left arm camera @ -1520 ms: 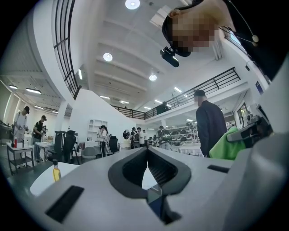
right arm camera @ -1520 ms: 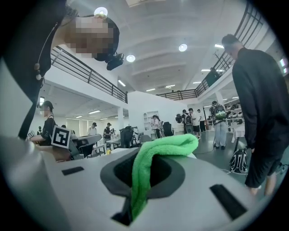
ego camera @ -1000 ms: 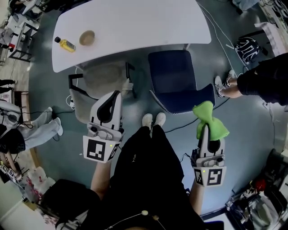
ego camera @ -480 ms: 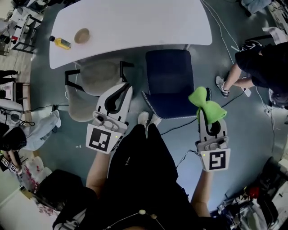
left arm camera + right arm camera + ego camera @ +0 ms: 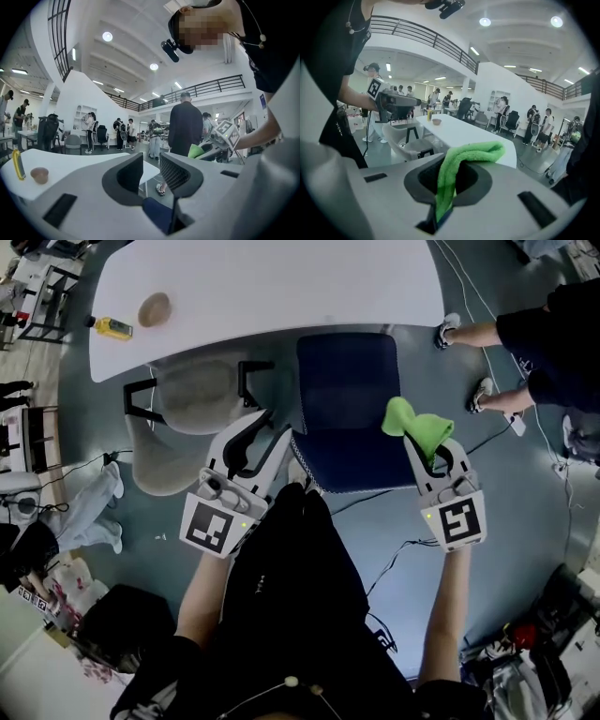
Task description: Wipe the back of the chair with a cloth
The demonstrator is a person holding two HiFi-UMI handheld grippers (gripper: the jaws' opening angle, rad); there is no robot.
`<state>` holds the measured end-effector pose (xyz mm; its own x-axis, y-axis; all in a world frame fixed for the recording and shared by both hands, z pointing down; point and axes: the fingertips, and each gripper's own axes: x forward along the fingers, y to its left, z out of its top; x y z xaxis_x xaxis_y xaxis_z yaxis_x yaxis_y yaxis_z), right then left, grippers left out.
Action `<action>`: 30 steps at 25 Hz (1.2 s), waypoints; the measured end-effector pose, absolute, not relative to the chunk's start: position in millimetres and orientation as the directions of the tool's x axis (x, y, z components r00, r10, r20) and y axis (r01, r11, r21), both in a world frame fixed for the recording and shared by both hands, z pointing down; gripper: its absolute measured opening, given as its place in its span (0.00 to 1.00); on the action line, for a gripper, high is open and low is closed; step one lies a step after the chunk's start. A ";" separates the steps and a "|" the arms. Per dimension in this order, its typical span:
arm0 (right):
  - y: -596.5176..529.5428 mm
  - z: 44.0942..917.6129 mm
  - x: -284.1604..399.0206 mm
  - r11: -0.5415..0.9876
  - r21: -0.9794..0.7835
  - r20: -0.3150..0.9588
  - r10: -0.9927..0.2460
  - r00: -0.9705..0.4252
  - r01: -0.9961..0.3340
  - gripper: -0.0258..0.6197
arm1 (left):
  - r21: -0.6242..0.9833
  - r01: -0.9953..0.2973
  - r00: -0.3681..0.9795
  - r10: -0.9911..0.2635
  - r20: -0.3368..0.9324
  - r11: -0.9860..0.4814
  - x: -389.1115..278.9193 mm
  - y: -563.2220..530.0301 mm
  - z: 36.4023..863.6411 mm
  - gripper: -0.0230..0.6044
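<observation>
green cloth (image 5: pixel 414 424) pinched in right tool (image 5: pixel 429 448) beside blue chair (image 5: pixel 345 395)

No text can be read; only square black-and-white patterns mark the left cube (image 5: pixel 214 527) and right cube (image 5: pixel 456 519).

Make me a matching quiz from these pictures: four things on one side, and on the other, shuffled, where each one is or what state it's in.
Things:
1. cloth
2. bottle
3. left tool
4. blue chair

Places or states:
A. open, nothing between its jaws
B. on the white table, near a bowl
C. pinched in the right tool
D. drawn up to the table beside a grey chair

Pairs: 1-C, 2-B, 3-A, 4-D
</observation>
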<state>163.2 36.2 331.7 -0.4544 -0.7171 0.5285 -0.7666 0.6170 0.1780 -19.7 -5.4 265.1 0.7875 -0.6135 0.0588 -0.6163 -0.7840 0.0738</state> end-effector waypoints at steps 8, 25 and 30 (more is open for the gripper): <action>-15.6 423.3 185.4 0.711 0.082 0.668 -0.559 -0.491 -0.698 0.07 | 0.090 -0.644 0.765 -0.635 0.111 -0.760 -34.9 -18.4 292.0 0.19; -34.3 642.0 203.4 0.789 -0.074 0.898 -0.214 -0.385 -0.610 0.07 | 0.149 -0.691 0.723 -0.677 0.138 -0.707 -66.3 -45.7 357.3 0.19; -25.5 695.0 215.9 0.783 -0.130 0.934 -0.109 -0.340 -0.609 0.07 | 0.156 -0.693 0.721 -0.673 0.163 -0.704 -67.1 -52.0 377.2 0.19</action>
